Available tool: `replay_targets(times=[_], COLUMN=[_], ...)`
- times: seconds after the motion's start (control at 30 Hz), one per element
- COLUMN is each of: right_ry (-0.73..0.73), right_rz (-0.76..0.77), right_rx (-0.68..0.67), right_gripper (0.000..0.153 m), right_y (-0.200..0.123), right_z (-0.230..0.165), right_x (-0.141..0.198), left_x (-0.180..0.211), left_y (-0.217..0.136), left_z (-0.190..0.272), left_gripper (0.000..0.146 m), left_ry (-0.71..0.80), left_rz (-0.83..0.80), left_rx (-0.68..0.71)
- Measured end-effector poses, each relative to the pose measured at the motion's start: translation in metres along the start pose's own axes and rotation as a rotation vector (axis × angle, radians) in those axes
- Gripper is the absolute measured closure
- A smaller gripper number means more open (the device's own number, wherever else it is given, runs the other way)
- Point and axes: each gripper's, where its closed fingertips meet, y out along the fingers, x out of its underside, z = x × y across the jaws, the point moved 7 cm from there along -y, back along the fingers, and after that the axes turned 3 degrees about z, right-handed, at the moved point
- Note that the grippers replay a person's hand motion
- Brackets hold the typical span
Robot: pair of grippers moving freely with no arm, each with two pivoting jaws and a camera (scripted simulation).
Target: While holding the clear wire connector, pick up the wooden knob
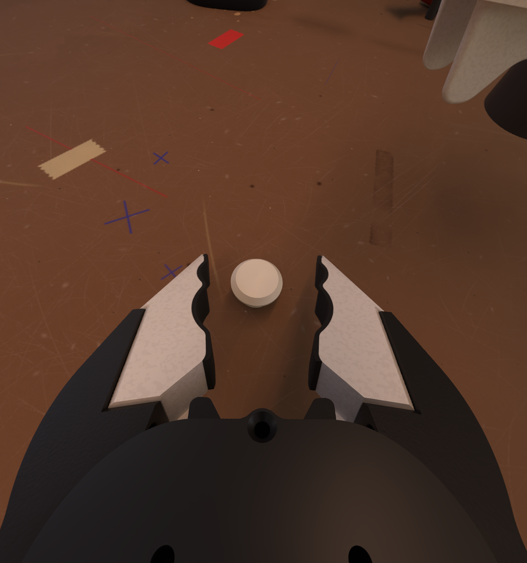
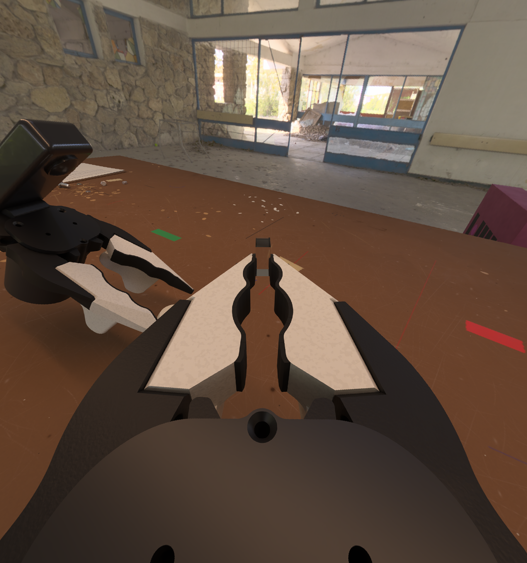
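Pale round wooden knob (image 1: 256, 282) (flat top) btwn left tongs (image 1: 262, 259).

Bare brown desk (image 1: 286, 182) is seen on all sides of the knob (image 1: 256, 282), which stands between the spread fingers of the left gripper (image 1: 262, 259) with a gap on each side. The right gripper (image 1: 469, 51) hangs over the desk's far right part in the left wrist view, well apart. A purple box (image 2: 512, 219) is set at the right edge.
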Motion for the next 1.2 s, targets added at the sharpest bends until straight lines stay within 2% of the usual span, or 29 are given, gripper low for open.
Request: replay_targets(times=[0.2, 0.33, 0.67, 0.77, 0.9, 1.07, 1.2], right_ry=[0.003, 0.018, 0.031, 0.043, 0.068, 0.088, 0.066], right_rz=[0.014, 0.012, 0.004, 0.017, 0.024, 0.054, 0.035], right_rx=[0.003, -0.01, -0.029, -0.045, -0.048, -0.086, -0.089], right_gripper=[0.145, 0.145, 0.145, 0.145, 0.145, 0.145, 0.145], right_y=[-0.003, -0.002, -0.001, -0.002, -0.001, 0.002, 0.007], right_z=[0.003, 0.003, 0.003, 0.005, 0.01, 0.011, 0.012], right_x=[-0.002, -0.001, 0.0, -0.001, 0.001, 0.002, 0.004], left_x=[0.001, 0.001, 0.005, 0.008, 0.004, 0.004, 0.001], left_y=[-0.003, -0.003, -0.01, -0.02, -0.034, -0.035, -0.031], left_z=[-0.004, -0.004, -0.002, -0.002, -0.009, -0.018, -0.015], left_gripper=[0.097, 0.098, 0.087, 0.085, 0.082, 0.079, 0.075], left_ry=[-0.028, -0.02, -0.008, -0.065, -0.144, -0.052, -0.044], left_rz=[0.008, 0.006, -0.01, -0.007, 0.099, 0.095, 0.116], left_rx=[0.015, 0.019, 0.056, 0.122, 0.18, 0.151, 0.182])
